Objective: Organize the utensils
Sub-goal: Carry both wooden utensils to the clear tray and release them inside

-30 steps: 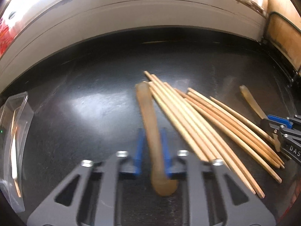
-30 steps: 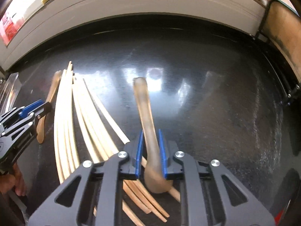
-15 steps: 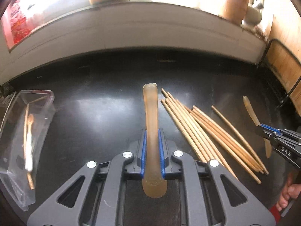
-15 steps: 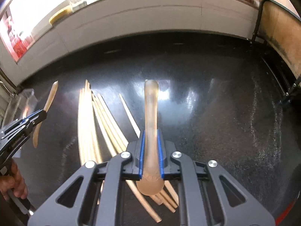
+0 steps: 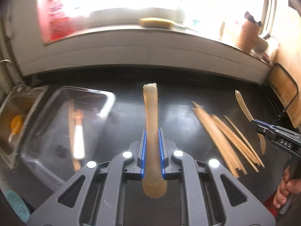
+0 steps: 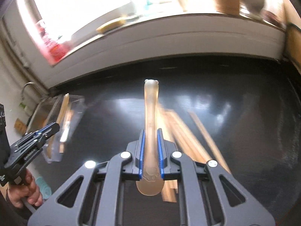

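Each gripper, left (image 5: 152,155) and right (image 6: 151,154), pinches a light, stiff, smooth-looking tan spoon (image 5: 151,128) (image 6: 150,124) near its bowl between its fingers, aloft over the counter (image 5: 178,98), chopsticks (image 5: 222,137) loose right of the clear tray (image 5: 109,96).

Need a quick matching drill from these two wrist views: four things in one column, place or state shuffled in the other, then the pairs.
1. left hand-held gripper
2. chopsticks
3. clear container
4. yellow sponge

a. loose pile on the black counter
b. on the window ledge
c. shut on a tan spoon
d. on the counter beside the sink, utensils inside

Pairs: 1-c, 2-a, 3-d, 4-b
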